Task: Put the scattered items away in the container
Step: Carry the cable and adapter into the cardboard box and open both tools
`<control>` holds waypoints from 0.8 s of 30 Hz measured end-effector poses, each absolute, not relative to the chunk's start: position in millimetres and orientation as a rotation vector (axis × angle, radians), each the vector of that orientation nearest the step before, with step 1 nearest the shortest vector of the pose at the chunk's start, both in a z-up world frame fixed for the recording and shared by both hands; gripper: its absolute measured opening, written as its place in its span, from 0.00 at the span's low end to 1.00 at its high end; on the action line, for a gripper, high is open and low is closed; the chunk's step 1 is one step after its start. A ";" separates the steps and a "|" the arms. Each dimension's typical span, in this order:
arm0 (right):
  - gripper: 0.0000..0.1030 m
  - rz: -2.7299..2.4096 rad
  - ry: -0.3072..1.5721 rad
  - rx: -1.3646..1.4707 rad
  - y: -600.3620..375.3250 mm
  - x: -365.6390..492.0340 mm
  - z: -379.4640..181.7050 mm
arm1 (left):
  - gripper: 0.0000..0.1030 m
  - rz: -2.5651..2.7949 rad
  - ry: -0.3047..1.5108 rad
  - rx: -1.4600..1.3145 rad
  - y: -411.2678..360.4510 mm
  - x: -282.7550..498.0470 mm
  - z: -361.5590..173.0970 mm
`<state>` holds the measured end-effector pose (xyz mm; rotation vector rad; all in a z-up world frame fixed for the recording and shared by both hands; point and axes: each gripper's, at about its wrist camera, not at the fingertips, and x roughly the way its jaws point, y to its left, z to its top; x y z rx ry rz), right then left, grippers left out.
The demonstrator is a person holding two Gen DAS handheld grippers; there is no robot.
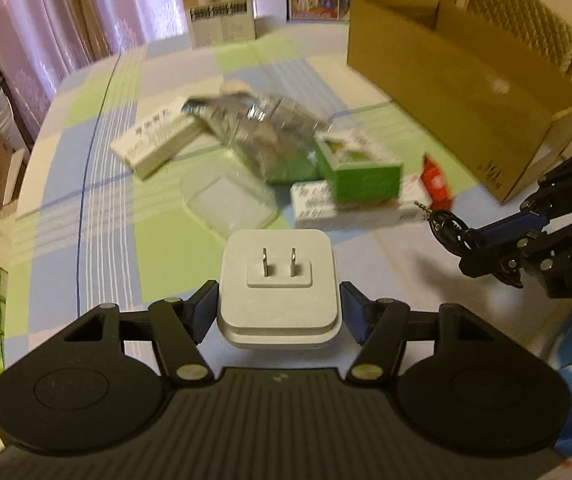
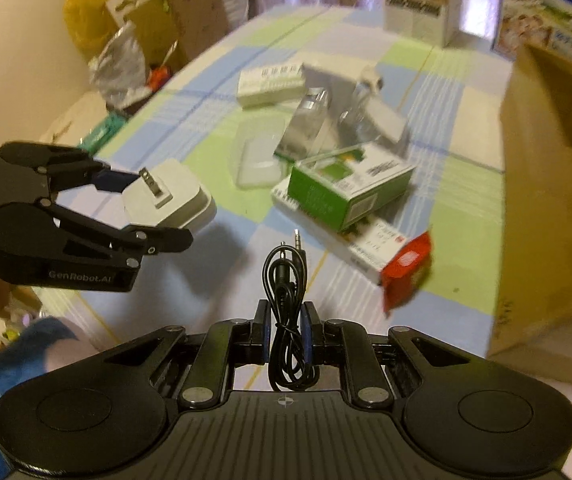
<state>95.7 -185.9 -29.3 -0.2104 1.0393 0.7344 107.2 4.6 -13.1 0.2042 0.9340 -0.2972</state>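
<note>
My left gripper (image 1: 279, 312) is shut on a white plug adapter (image 1: 277, 286), prongs facing up, held above the checked tablecloth (image 1: 97, 216). From the right wrist view the same adapter (image 2: 167, 196) sits between the left gripper's (image 2: 153, 210) fingers. My right gripper (image 2: 286, 330) is shut on a coiled black audio cable (image 2: 286, 280) with two jack plugs sticking forward. In the left wrist view the cable (image 1: 444, 226) hangs at the right gripper's (image 1: 464, 240) tip. An open brown cardboard box (image 1: 466, 92) stands at the right; its wall (image 2: 554, 200) rises beside my right gripper.
A pile lies mid-table: a green carton (image 1: 360, 168), white cartons (image 1: 153, 140), a clear plastic package (image 1: 261, 128), a clear lid (image 1: 229, 200) and a red packet (image 2: 406, 268). Printed boxes (image 1: 221, 4) stand at the far edge. Clutter sits beyond the table's left side (image 2: 125, 60).
</note>
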 end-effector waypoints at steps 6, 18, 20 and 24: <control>0.11 0.670 0.929 -0.140 -224.9 84.4 18.9 | 0.58 -0.330 0.880 0.210 -31.5 94.4 20.6; 0.11 0.472 0.793 -0.030 -338.1 105.9 85.0 | 0.58 -0.457 0.787 0.145 -140.7 99.5 70.1; 0.11 0.442 0.782 -0.018 -354.8 114.8 90.2 | 0.58 -0.476 0.777 0.134 -159.5 107.6 75.4; 0.11 0.388 0.787 0.007 -382.3 136.9 89.1 | 0.58 -0.503 0.765 0.103 -191.9 126.4 81.4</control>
